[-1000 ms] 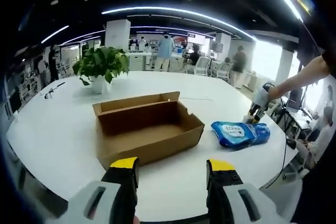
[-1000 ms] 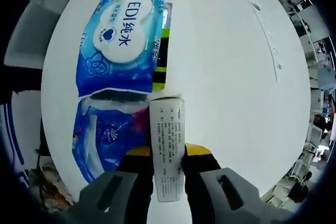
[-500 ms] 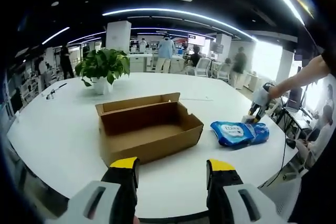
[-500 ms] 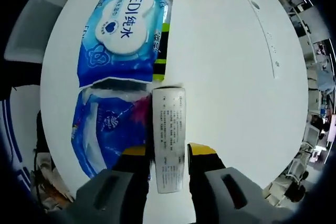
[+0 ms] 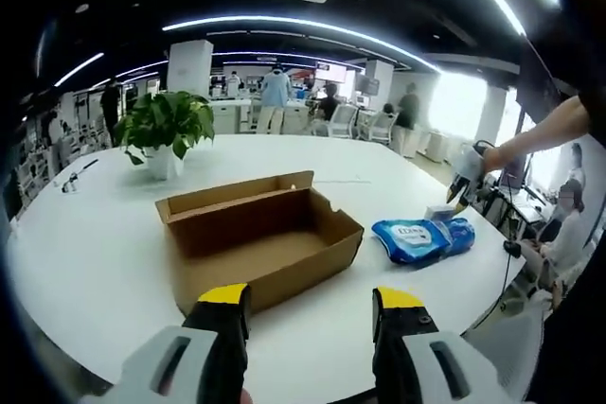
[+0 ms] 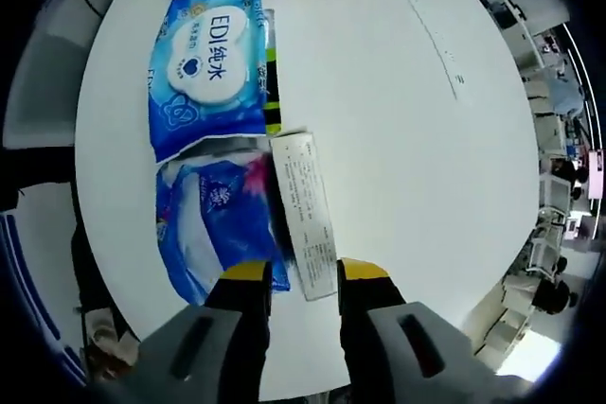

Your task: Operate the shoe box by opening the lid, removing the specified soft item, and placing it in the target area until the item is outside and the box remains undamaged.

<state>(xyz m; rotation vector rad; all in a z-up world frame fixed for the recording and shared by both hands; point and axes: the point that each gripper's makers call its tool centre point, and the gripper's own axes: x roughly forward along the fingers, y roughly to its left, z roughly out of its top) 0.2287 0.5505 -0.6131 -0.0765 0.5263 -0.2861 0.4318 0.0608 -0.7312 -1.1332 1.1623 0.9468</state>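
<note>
Shoe box point(image 5: 260, 243): open, mid-table, looks empty | blue soft packs point(image 6: 210, 144) beside it; light, pliant, slippery film, so pinch a sealed edge | your right gripper point(image 6: 295, 276): jaws parted, probably clear of white carton point(image 6: 305, 215) | left gripper point(image 5: 312, 302): wide, empty.

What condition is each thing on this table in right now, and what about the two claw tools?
Cardboard box: open, nothing visible inside.
Blue wipes packs: two, lying flat on the table, outside the box.
White carton: lying flat beside the packs, released.
Potted plant: upright.
Left gripper: open, holding nothing.
Right gripper: open, above the carton.
</note>
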